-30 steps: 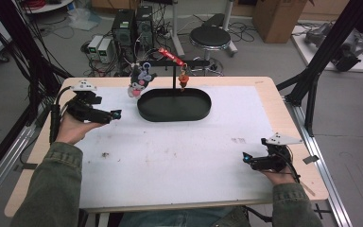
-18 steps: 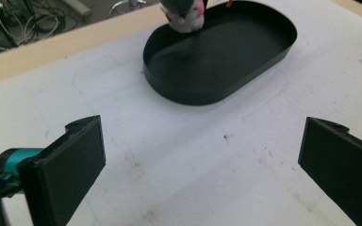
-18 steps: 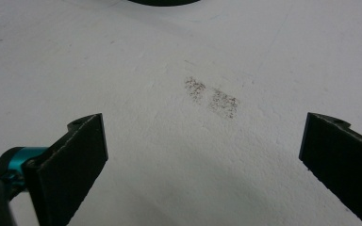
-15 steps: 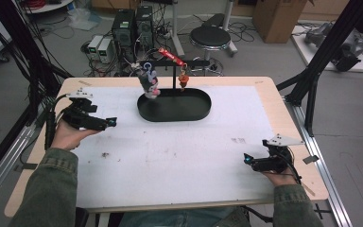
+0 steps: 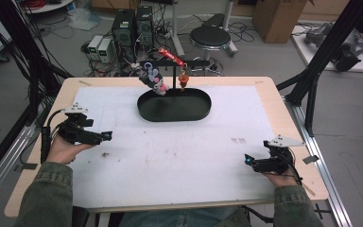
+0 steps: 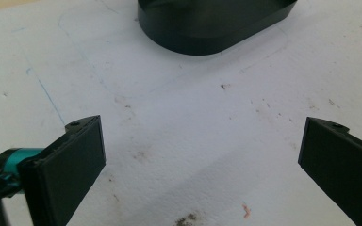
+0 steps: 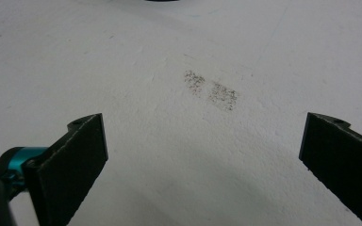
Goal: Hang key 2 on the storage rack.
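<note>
My left tongs and right tongs both gape wide, empty, on the desk well short of the black tray. A plush keychain hangs from the stand at the tray's far rim. I judge the reach comes next: left tongs forward to the tray.

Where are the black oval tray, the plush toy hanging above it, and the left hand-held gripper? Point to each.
black oval tray [image 5: 196, 112], high view, front right wall.
plush toy [image 5: 154, 80], high view, middle of its body.
left hand-held gripper [image 6: 200, 162], left gripper view, midway between its fingertips.
</note>
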Action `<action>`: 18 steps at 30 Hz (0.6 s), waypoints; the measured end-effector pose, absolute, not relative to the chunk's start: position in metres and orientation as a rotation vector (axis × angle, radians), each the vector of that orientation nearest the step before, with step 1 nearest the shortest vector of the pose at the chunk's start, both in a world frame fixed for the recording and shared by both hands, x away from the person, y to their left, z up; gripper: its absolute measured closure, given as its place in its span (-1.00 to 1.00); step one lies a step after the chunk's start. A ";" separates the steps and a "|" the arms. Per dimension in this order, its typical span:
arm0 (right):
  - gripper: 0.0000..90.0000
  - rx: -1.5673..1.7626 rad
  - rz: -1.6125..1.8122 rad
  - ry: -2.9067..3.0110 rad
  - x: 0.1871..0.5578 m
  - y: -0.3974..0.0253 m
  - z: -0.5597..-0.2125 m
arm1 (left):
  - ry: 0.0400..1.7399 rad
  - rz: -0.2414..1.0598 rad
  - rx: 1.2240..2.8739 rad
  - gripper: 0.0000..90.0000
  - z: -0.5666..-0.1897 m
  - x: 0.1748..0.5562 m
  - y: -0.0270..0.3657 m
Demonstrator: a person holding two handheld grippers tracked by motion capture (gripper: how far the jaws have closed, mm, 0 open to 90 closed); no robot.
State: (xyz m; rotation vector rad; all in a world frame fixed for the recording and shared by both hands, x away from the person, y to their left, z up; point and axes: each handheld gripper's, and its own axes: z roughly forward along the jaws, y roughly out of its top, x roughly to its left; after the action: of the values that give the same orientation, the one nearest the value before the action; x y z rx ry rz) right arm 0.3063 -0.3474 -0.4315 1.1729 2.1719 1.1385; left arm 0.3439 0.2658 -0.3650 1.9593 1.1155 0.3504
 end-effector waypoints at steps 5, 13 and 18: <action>-0.99 1.177 1.144 2.170 0.305 -0.347 -0.431 | 1.106 0.347 1.946 -0.96 -0.369 0.337 0.268; -0.99 1.182 1.136 2.164 0.304 -0.349 -0.433 | 1.118 0.364 1.947 -0.96 -0.377 0.325 0.276; -0.99 1.187 1.139 2.160 0.303 -0.350 -0.433 | 1.124 0.375 1.926 -0.96 -0.385 0.317 0.282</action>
State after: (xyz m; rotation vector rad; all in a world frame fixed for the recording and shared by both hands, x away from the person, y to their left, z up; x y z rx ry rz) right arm 0.3032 -0.3502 -0.4328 1.1869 2.1595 1.1389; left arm 0.3167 0.2817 -0.3846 1.9260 1.1240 0.3749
